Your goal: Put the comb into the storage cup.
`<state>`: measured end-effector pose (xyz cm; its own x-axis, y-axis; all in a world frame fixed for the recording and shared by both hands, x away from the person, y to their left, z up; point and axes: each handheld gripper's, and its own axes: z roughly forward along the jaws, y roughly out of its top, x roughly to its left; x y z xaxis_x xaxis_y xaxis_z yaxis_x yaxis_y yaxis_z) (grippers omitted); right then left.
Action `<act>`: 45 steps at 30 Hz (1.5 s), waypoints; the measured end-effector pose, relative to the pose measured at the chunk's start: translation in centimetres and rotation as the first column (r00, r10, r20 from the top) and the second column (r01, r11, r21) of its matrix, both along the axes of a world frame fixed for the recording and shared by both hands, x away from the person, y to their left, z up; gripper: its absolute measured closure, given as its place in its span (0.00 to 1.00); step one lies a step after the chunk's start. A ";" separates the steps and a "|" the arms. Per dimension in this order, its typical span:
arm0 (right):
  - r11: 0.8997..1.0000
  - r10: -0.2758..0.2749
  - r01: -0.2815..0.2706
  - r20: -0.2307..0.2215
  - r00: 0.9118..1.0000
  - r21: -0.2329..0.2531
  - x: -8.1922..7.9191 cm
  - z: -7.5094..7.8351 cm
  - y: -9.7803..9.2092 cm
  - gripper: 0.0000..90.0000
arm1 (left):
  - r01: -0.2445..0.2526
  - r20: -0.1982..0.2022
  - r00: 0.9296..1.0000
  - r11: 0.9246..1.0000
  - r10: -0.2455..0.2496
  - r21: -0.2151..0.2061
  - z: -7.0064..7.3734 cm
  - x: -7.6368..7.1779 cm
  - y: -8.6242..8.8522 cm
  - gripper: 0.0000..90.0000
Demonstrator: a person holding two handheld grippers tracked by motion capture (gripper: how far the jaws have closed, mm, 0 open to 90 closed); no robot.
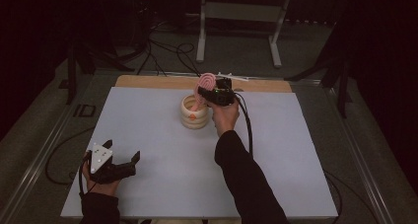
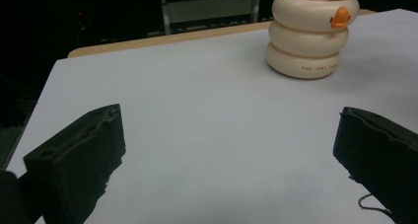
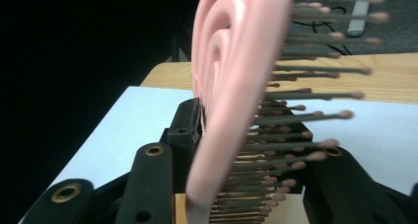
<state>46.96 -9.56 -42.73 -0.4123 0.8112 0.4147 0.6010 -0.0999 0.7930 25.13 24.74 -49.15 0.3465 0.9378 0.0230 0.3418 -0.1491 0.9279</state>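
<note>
A cream ringed cup (image 1: pixel 193 113) (image 2: pixel 309 32) with an orange duck mark stands at the back middle of the white mat. A pink hairbrush (image 1: pixel 204 85) (image 3: pixel 231 81) with thin bristles leans with its handle down in the cup. My right gripper (image 1: pixel 209 93) (image 3: pixel 236 150) is shut on the brush head just above the cup's rim. My left gripper (image 1: pixel 129 164) (image 2: pixel 226 150) rests near the mat's front left corner, jaws wide apart and nothing between them.
The white mat (image 1: pixel 162 155) lies on a wooden table whose bare edge (image 1: pixel 148 82) shows at the back. A metal stand (image 1: pixel 236 17) and loose cables (image 1: pixel 167 54) are on the floor beyond. Dark rails (image 1: pixel 34 155) flank the table.
</note>
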 end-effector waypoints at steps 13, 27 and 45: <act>0.998 0.016 -0.015 0.013 1.000 -0.058 -0.1 0.2 -0.7 0.57 | 0.000 0.000 1.000 1.000 0.000 0.002 0.0 0.0 -0.1 0.00; 0.995 0.012 -0.011 0.012 1.000 -0.096 -0.1 0.3 -1.7 0.37 | 0.001 -0.003 1.000 1.000 -0.001 0.004 -0.1 0.0 -0.1 0.00; 0.987 0.048 -0.041 0.041 0.998 -0.157 -0.6 0.6 -2.3 0.15 | 0.001 -0.004 1.000 1.000 -0.001 0.004 -0.1 0.1 -0.2 0.00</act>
